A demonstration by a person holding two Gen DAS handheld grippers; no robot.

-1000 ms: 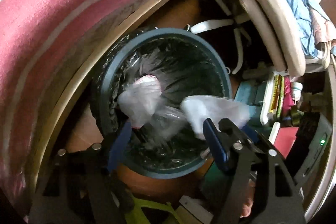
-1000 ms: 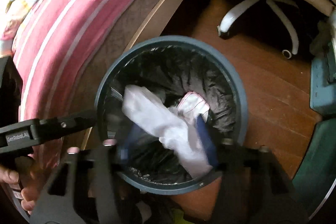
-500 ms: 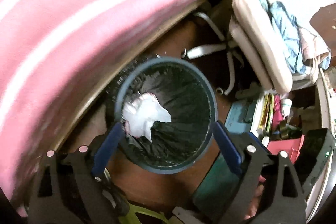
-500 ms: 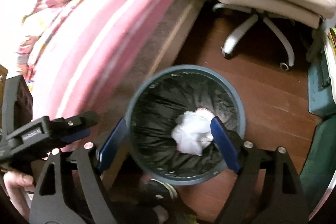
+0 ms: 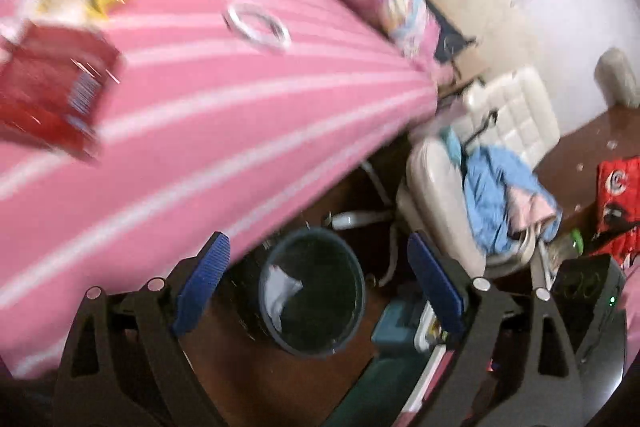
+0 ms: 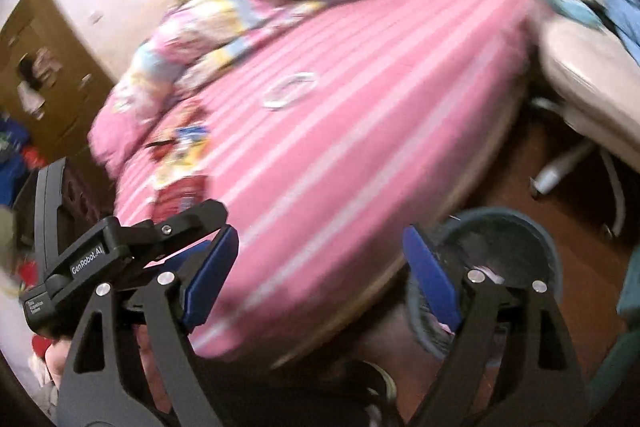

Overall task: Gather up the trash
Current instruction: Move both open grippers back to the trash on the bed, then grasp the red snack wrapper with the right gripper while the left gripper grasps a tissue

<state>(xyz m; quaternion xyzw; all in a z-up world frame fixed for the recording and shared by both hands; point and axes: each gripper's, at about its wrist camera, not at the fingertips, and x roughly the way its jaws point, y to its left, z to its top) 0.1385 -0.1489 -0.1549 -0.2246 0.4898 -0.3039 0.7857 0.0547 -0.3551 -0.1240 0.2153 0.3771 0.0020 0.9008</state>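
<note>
- left gripper (image 5: 318, 277) and right gripper (image 6: 320, 261) both gape, empty
- red wrapper (image 5: 52, 99) lies on the bed (image 5: 224, 107), left of frame; probably light, crinkly, slippery; pinch an edge
- bin (image 5: 312, 291) at lower centre

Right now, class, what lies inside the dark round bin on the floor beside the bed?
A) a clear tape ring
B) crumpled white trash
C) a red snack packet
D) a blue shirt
B: crumpled white trash rests inside the bin, seen from the left wrist.
</note>
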